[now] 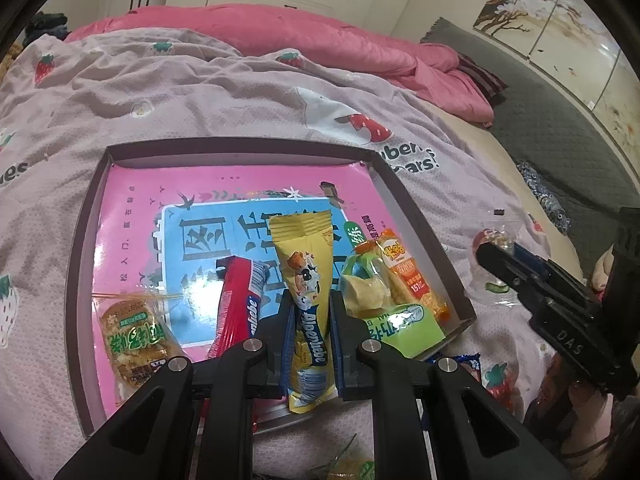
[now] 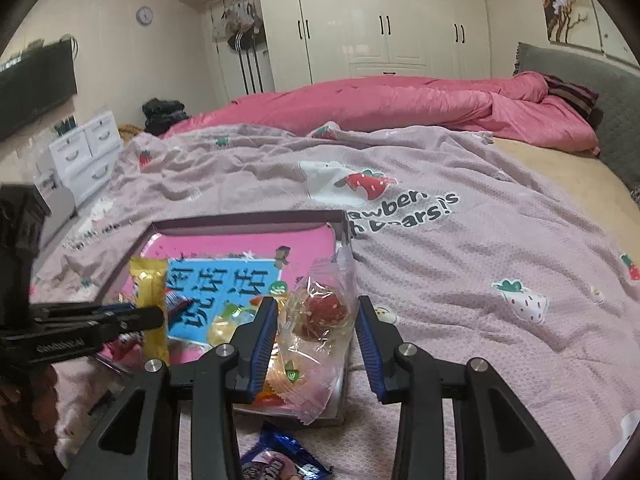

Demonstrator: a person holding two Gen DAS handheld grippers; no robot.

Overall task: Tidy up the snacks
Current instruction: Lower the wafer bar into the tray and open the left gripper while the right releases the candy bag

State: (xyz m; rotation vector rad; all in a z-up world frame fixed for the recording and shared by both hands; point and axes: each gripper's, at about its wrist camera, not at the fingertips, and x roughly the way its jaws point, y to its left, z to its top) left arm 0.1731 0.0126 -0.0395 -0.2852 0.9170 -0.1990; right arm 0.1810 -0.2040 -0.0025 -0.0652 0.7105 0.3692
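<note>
A shallow tray (image 1: 240, 146) with a pink and blue floor lies on the strawberry-print blanket. My left gripper (image 1: 312, 300) is shut on a yellow Alpenliebe stick pack (image 1: 304, 256), held upright over the tray's near edge. In the tray lie a cracker pack (image 1: 128, 332), a red Alpenliebe stick (image 1: 236, 300), a clear pack of yellow pieces (image 1: 366, 292), an orange sausage pack (image 1: 408, 276) and a green pack (image 1: 404, 326). My right gripper (image 2: 316, 308) is shut on a clear wrapper with a red ball snack (image 2: 324, 312), above the tray's near right corner (image 2: 340, 412).
A blue wrapped snack (image 2: 280, 460) lies on the blanket in front of the tray. Another pack (image 1: 348, 468) lies just below my left gripper. A pink duvet (image 2: 400, 104) is bunched at the back of the bed, with a grey headboard (image 2: 616, 112) at the right.
</note>
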